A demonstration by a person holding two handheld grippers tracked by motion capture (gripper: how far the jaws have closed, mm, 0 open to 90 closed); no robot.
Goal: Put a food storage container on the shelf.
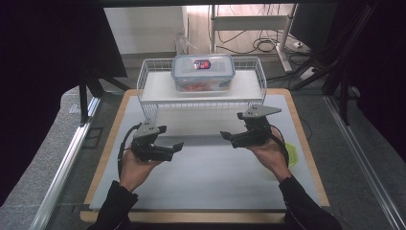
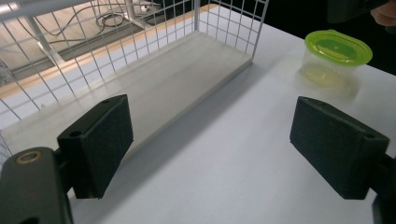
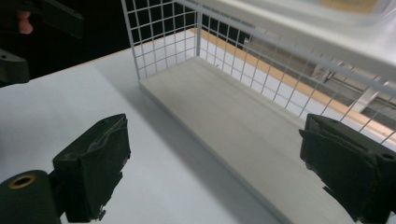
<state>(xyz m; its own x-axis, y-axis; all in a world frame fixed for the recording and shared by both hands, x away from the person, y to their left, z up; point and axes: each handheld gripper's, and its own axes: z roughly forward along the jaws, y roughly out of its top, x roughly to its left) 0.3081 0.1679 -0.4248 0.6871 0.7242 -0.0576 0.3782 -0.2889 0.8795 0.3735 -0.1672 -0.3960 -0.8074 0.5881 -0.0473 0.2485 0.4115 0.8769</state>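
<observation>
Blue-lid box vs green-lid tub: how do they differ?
The blue-lid box is rectangular and sits on the wire rack's top shelf; the green-lid tub is oval and stands on the table. The box shows reddish contents; the tub looks empty. Both are clear plastic, lids on.

Green-lidded tub (image 1: 291, 154) was mostly hidden behind the right hand (image 1: 269, 154) in the high view. Contents of the clear lidded box (image 1: 203, 72) on the wire rack (image 1: 148, 76) were too blurred to tell. Right gripper view cut the box off at top.
</observation>
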